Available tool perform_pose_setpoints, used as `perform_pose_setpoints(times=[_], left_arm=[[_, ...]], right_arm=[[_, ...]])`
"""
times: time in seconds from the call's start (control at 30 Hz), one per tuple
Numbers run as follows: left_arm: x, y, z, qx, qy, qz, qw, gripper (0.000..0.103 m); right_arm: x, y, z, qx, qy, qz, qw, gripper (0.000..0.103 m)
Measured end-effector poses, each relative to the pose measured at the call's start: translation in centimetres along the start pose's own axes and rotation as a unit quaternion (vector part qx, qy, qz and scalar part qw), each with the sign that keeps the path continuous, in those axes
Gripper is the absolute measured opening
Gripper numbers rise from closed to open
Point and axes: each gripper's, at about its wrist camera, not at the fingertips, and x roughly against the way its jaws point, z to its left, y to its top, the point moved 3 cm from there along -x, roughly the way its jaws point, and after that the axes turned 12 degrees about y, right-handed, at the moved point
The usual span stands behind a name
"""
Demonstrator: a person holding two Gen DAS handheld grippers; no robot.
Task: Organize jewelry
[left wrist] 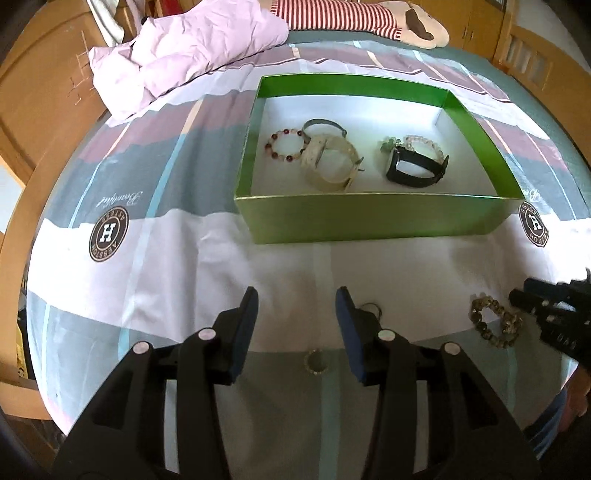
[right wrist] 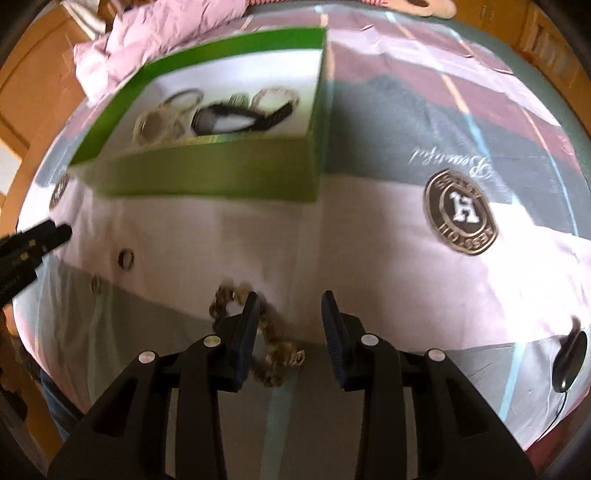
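A green box (left wrist: 369,221) on the bed holds a red bead bracelet (left wrist: 286,145), a beige watch (left wrist: 334,164), a black watch (left wrist: 415,168) and a pale bead bracelet (left wrist: 424,142). My left gripper (left wrist: 297,295) hovers open over the sheet, with a small ring (left wrist: 316,362) lying below the gap. A second ring (left wrist: 369,308) peeks from behind its right finger. A brown bead bracelet (right wrist: 277,354) lies on the sheet under my right gripper (right wrist: 290,297), which is open; its left finger covers part of the bracelet. The box (right wrist: 207,177) appears blurred at upper left.
A crumpled pink quilt (left wrist: 184,55) and a striped plush toy (left wrist: 340,16) lie beyond the box. Wooden bed rails (left wrist: 37,110) frame the mattress. A black oval object with a cable (right wrist: 569,362) rests at the right. Both rings (right wrist: 125,258) lie left of the bracelet.
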Motion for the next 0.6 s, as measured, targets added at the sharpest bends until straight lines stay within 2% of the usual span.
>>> perform_pose_setpoints(times=[0.27, 0.33, 0.37, 0.6], left_arm=[[-0.4, -0.4, 0.6, 0.012, -0.003, 0.010, 0.9999, 0.047], [-0.4, -0.5, 0.7, 0.014, -0.003, 0.011, 0.9998, 0.048], [-0.4, -0.5, 0.8, 0.015, -0.003, 0.012, 0.9998, 0.048], [-0.6, -0.9, 1.0, 0.020, -0.008, 0.017, 0.9996, 0.049]], right_arm=[[-2.6, 0.0, 2.4, 0.035, -0.022, 0.032, 0.999, 0.034], [-2.7, 0.0, 3.1, 0.044, -0.022, 0.035, 0.998, 0.024], [-2.8, 0.0, 3.4, 0.046, -0.017, 0.037, 0.998, 0.011], [-2.4, 1.4, 5.7, 0.048, 0.026, 0.028, 0.998, 0.011]])
